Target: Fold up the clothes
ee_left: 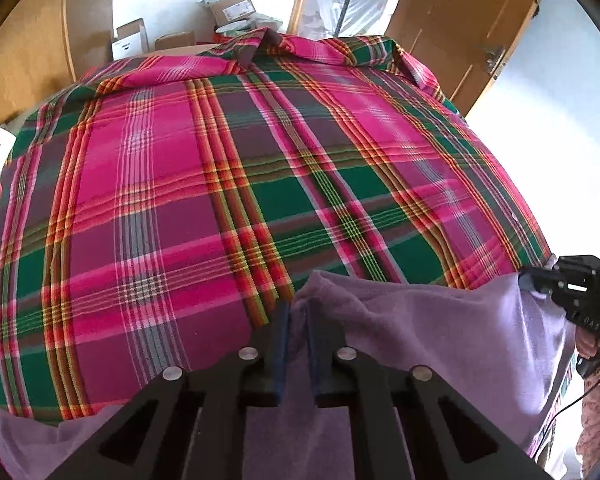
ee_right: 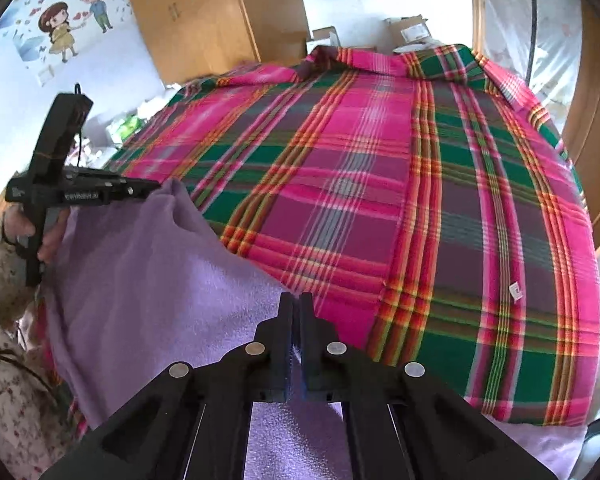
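- L wrist view, far left: wooden cabinet (ee_left: 32, 36); this view shows no wall art.
- Behind the bed, cardboard boxes (ee_left: 236, 10) stacked by the white wall. One small box (ee_left: 130, 42) is open at the top; contents can't be made out.
- Plaid bedsheet (ee_left: 228, 168), pink/green/red, covers the bed and fills most of both views.
- Lilac cloth (ee_left: 440, 328) lies at the near edge of the bed on top of the plaid, corners lifted.
- Left gripper (ee_left: 296, 312): fingers pinched on a bunched corner of the lilac cloth; fabric shows between the blue pads (ee_left: 280, 344).
- Far right of the L view: right gripper (ee_left: 534, 282) seen side-on, clamped on the other corner of the cloth, w/ a hand (ee_left: 590, 346) on its handle. Wooden door (ee_left: 460, 28) behind, top right.
- R wrist view only: cartoon wall sticker (ee_right: 74, 16) of two kids, upper left; wooden wardrobe (ee_right: 216, 12) next to it.
- R view, left side: the left gripper side-on, its tip at a raised peak of the cloth; floral sleeve (ee_right: 4, 280) below it.
- R view centre: right gripper fingers pressed nearly together, thin fold of lilac fabric between them.
- R view only: small white tag (ee_right: 515, 292) on the plaid, right side.
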A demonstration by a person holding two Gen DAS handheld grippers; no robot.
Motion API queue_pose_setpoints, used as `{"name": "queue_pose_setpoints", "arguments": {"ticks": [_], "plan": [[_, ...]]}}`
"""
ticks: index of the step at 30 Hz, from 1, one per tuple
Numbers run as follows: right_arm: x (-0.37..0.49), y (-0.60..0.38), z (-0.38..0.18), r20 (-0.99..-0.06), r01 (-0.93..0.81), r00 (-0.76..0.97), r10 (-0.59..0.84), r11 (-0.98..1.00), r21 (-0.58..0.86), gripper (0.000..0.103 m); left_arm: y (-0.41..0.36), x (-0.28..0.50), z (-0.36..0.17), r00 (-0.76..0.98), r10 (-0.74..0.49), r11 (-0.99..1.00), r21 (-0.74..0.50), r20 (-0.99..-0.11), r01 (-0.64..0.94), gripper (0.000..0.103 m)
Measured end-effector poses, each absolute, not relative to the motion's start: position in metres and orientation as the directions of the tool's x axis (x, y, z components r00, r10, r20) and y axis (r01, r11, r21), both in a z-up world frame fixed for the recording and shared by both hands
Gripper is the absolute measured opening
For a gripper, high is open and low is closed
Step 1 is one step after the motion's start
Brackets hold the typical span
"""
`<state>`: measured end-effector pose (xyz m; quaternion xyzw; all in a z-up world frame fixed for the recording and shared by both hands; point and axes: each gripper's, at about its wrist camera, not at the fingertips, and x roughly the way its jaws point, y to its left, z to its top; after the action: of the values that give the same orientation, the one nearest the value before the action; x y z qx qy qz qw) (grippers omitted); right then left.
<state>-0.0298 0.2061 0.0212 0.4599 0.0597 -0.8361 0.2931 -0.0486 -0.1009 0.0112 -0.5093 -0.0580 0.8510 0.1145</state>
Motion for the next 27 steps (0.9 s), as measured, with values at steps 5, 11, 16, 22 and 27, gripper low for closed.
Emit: {"name": "queue_pose_setpoints", "arguments": {"ticks": [5, 11, 16, 22, 27], "plan": [[-0.031, 0.206, 0.017, -0.814, 0.502, -0.419, -0.404, -0.849, 0.163, 0.007, -0.104, -0.048, 0.011, -0.444, 0.257, -0.966, -0.232, -0.858, -0.111, 0.010], [-0.007, 0.197, 0.033, -0.775, 0.484, -0.469, -0.424, -0.857, 0.176, 0.024, -0.111, -0.026, 0.022, -0.456, 0.239, -0.971, -0.218, -0.857, -0.099, 0.011], [0.024, 0.172, 0.039, -0.748, 0.567, -0.407, -0.524, -0.787, 0.243, 0.026, -0.114, 0.002, 0.030, -0.471, 0.241, -0.970, -0.220, -0.849, -0.100, 0.017], [0.060, 0.122, 0.024, -0.774, 0.680, -0.236, -0.588, -0.668, 0.300, 0.026, -0.128, 0.039, 0.026, -0.459, 0.238, -0.970, -0.234, -0.856, -0.067, 0.017], [0.080, 0.102, 0.018, -0.768, 0.716, -0.141, -0.624, -0.600, 0.357, 0.026, -0.149, 0.069, 0.023, -0.467, 0.251, -0.963, -0.267, -0.848, -0.033, 0.017]]}}
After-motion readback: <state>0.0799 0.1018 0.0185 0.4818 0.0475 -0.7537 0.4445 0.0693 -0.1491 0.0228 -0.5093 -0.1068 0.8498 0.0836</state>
